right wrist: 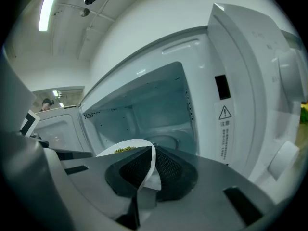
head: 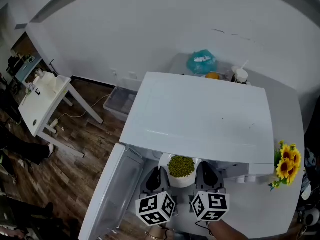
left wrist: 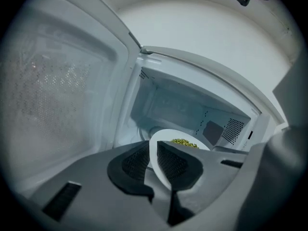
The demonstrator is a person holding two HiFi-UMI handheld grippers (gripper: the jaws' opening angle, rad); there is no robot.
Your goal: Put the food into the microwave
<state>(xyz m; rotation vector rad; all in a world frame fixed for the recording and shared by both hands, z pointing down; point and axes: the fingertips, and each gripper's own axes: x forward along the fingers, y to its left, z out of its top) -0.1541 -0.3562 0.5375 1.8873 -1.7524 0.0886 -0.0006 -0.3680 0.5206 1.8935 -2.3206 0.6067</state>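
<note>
Left claw (left wrist: 153, 159): clamped on the bowl (left wrist: 160, 138) rim.
Right claw (right wrist: 152, 163): pinching the opposite rim, a matched pair.
Food (head: 181, 166): heaped in the bowl, right at the microwave (head: 200, 119) mouth.
Technique: both sides level, slide in together, then down onto the turntable (right wrist: 167, 139) before any release.

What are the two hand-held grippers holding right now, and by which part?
One white bowl of green food: the left hand-held gripper clamps its left rim, the right hand-held gripper its right rim.
</note>
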